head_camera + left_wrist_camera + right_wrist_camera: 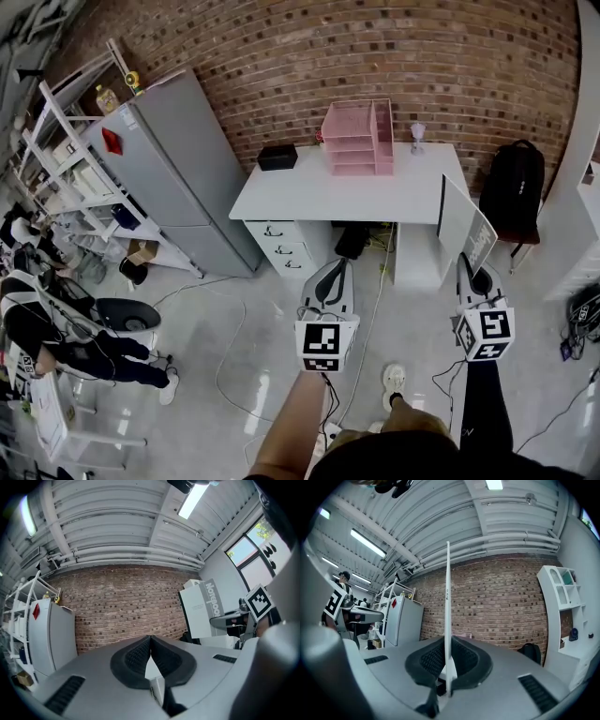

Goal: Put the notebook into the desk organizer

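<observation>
While held upright, notebook (457, 217), cover lettered "Notebook"

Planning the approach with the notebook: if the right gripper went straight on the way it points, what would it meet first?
Probably the white desk, near its right end: the right gripper is shut on the upright notebook, which would arrive first. Only open floor lies between. Height is unclear.
</observation>
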Action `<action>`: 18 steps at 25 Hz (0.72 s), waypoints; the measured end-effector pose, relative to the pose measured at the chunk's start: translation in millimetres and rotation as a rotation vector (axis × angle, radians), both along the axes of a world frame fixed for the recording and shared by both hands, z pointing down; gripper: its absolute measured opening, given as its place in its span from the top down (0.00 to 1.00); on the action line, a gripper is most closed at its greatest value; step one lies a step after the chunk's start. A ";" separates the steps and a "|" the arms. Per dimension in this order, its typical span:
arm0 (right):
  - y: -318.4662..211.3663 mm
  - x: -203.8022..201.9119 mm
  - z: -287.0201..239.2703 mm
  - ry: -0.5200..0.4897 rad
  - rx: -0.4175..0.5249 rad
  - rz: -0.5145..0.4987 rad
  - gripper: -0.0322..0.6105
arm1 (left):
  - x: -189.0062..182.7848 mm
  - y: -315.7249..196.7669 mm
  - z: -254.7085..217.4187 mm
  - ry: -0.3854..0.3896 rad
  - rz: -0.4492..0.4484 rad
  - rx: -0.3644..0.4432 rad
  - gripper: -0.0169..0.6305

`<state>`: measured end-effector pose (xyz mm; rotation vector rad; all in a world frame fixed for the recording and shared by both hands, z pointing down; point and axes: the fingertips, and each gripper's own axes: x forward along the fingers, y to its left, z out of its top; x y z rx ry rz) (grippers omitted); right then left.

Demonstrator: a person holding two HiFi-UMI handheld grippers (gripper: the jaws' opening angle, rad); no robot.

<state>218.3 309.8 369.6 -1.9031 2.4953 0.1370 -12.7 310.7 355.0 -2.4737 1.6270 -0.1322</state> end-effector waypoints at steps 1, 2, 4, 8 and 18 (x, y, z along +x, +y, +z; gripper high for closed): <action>-7.7 1.2 0.5 -0.004 0.001 0.001 0.91 | 1.0 -7.4 1.0 0.000 -0.001 0.003 0.95; -15.9 2.6 1.2 -0.011 0.002 0.002 0.91 | 2.1 -15.2 2.5 -0.001 -0.002 0.003 0.95; -34.1 5.4 2.5 -0.022 0.005 0.004 0.91 | 4.3 -32.5 5.7 -0.003 -0.004 0.002 0.95; -78.3 7.6 2.3 -0.025 0.002 -0.006 0.91 | 8.7 -74.0 5.8 -0.014 -0.012 0.003 0.95; -199.4 13.2 2.1 -0.039 -0.009 -0.029 0.91 | 17.2 -186.1 5.7 -0.024 -0.046 -0.004 0.95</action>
